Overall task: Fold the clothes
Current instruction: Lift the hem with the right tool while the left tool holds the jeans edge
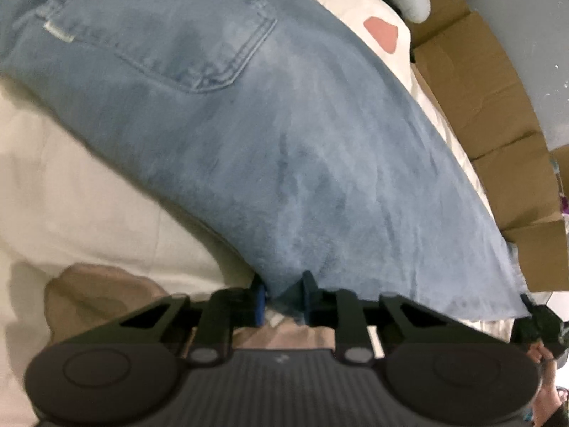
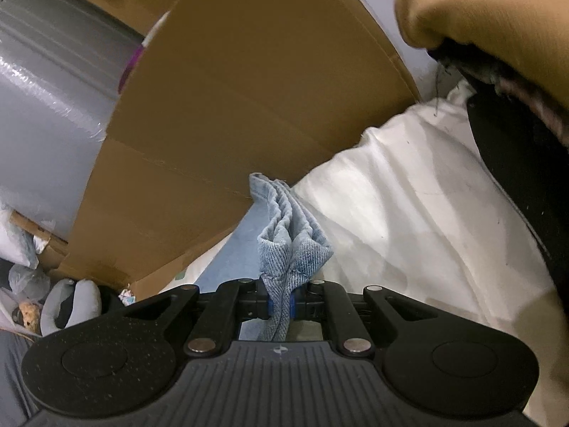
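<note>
1. Left wrist view carries no readable writing: a small pale tab sits on the back pocket of the jeans, but it is too blurred to read.
2. From this same view, the jeans lie spread across the white bedding of the bed, pocket side up, the leg running down to my left gripper.
3. My left gripper is narrowed onto the hem of the jeans, denim bunched between its blue pads; the frayed edge runs off to the right of it.
4. Only the left view shows the pocket, a pink heart-shaped patch on the bedding beyond the jeans, and part of my right gripper at the far hem corner.
5. Right wrist view shows what the other cannot: my right gripper is clamped tight on a folded, layered corner of the jeans, which stands up above the jaws.
6. Brown cardboard rises right behind that corner, close beside the bed, crowding the jeans on that side.
7. Left of the cardboard is a grey plastic-wrapped bulk; below it a grey plush toy lies among clutter.
8. A tan sleeve hangs over the bedding, right of the jeans.
</note>
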